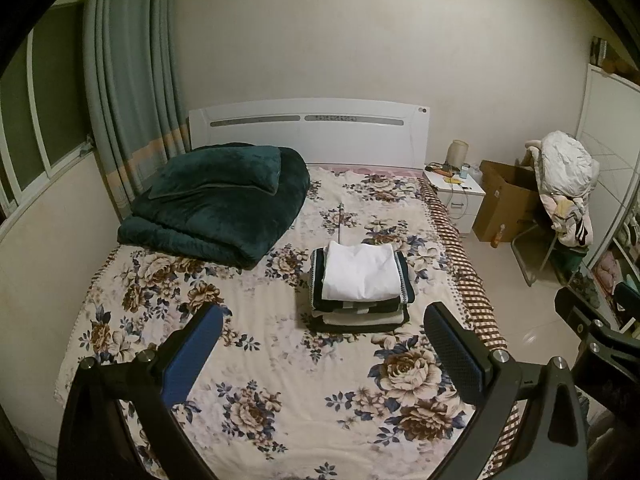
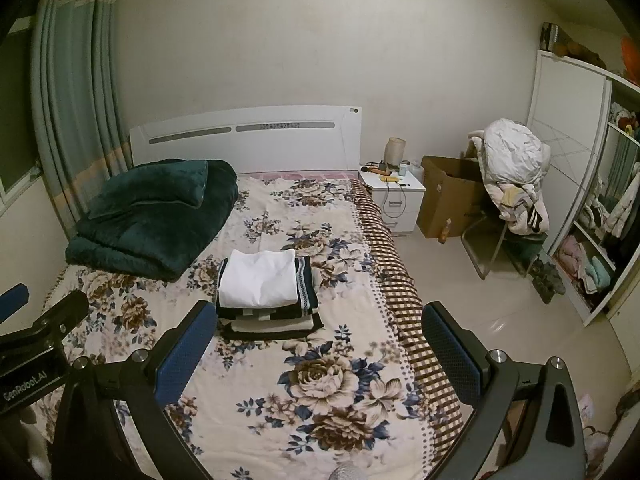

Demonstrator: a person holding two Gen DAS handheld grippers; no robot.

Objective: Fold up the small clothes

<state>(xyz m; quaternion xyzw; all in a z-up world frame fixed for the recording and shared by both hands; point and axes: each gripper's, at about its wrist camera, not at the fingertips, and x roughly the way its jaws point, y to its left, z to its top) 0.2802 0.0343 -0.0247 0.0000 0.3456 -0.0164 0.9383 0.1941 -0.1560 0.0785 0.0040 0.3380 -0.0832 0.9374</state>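
Observation:
A stack of folded clothes [image 1: 362, 292] lies on the floral bedsheet [image 1: 280, 360], a white garment [image 1: 360, 270] on top of dark striped pieces. It also shows in the right wrist view [image 2: 266, 296]. My left gripper [image 1: 326, 350] is open and empty, held above the bed in front of the stack. My right gripper [image 2: 316, 346] is open and empty too, above the bed's right side, the stack just beyond its left finger. Each gripper shows at the edge of the other's view.
A folded dark green quilt [image 1: 216, 204] with a pillow lies at the bed's far left. A white headboard [image 1: 308, 132], a nightstand [image 1: 454, 194], a cardboard box [image 1: 506, 200], a chair piled with clothes [image 1: 564, 184] and a wardrobe [image 2: 592, 184] stand around.

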